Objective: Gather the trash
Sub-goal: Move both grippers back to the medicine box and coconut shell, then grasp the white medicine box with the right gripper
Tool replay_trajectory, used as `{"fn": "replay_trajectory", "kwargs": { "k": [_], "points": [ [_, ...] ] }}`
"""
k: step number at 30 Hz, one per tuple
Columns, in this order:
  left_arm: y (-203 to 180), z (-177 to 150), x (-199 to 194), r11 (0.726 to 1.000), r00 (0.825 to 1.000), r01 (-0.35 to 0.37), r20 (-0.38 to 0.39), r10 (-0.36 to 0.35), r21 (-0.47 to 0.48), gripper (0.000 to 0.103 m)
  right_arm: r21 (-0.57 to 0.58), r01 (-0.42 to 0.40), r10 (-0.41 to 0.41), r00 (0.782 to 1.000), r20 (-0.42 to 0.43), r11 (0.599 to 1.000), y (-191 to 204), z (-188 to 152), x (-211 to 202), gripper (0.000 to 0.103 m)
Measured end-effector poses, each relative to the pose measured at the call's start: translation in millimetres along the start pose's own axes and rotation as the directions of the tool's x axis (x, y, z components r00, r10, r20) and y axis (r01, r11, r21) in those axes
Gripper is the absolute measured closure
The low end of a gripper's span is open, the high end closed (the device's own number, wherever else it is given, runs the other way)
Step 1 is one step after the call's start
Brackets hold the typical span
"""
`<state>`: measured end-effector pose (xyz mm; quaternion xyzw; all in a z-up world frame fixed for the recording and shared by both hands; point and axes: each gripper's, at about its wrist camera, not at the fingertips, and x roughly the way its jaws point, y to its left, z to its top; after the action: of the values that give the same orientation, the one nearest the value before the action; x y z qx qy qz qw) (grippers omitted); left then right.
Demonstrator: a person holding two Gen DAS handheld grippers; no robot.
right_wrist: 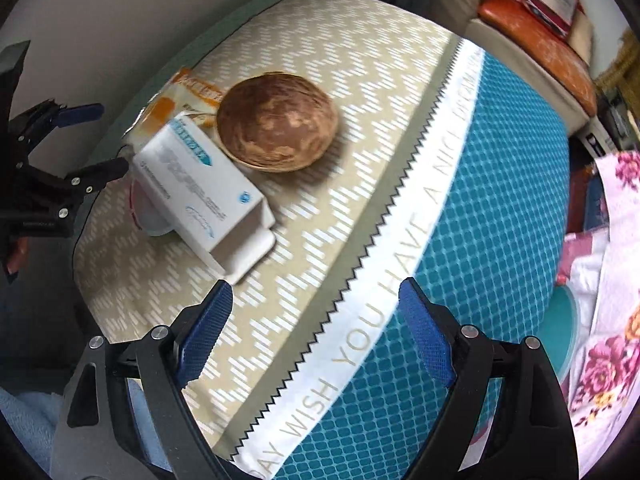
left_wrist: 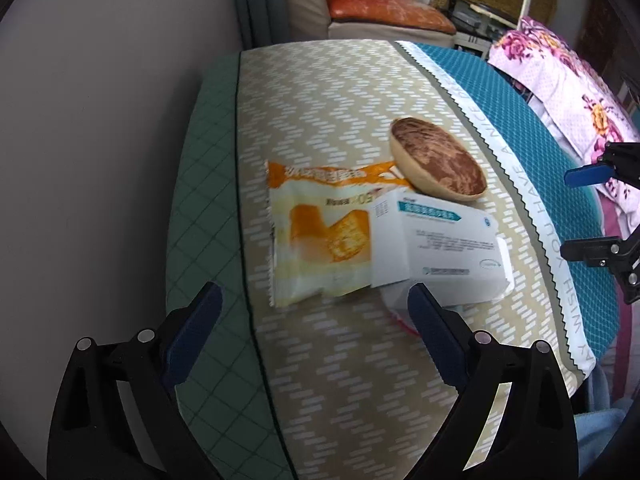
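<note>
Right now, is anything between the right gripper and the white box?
No. In the right wrist view only bare patterned cloth lies between the open right gripper and the white box; nothing else sits there.

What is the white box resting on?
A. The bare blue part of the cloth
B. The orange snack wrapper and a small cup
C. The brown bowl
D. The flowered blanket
B: the box overlaps the wrapper on one side, and a small cup pokes out from beneath it; the bowl sits beside it.
</note>
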<state>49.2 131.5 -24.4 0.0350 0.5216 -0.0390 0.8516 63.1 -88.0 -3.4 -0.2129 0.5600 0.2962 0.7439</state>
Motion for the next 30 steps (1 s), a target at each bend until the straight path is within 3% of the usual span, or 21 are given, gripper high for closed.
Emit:
{"fn": "replay_trajectory", "kwargs": {
  "k": [9, 17, 28, 29, 30],
  "points": [
    [33.0, -30.1, 5.7, 0.996, 0.999, 0.036, -0.013, -0.037, -0.086, 0.009, -0.212, -0.135, 0.138, 0.990, -0.001, 0.968, 64.4, 50.7, 18.4, 0.022],
    [53.1, -41.0, 10.2, 0.994, 0.999, 0.041, -0.022, -0.044, -0.105, 0.009, -0.367, -0.136, 0.127, 0.991, -0.048, 0.920, 101.1, 82.1, 39.1, 0.022],
    [59.6, -46.3, 16.6, 0.991, 0.997, 0.067, -0.038, -0.072, -0.114, 0.009, -0.419, -0.137, 0.096, 0.988, -0.118, 0.898, 122.2, 102.5, 72.2, 0.022],
    [59.6, -46.9, 16.7, 0.991, 0.996, 0.069, -0.040, -0.074, -0.116, 0.009, -0.425, -0.131, 0.087, 0.989, -0.123, 0.896, 125.2, 100.2, 73.8, 0.023],
    [59.4, -47.4, 16.7, 0.990, 0.996, 0.071, -0.041, -0.077, -0.120, 0.009, -0.421, -0.130, 0.083, 0.988, -0.126, 0.898, 126.3, 97.6, 74.3, 0.032]
  ]
}}
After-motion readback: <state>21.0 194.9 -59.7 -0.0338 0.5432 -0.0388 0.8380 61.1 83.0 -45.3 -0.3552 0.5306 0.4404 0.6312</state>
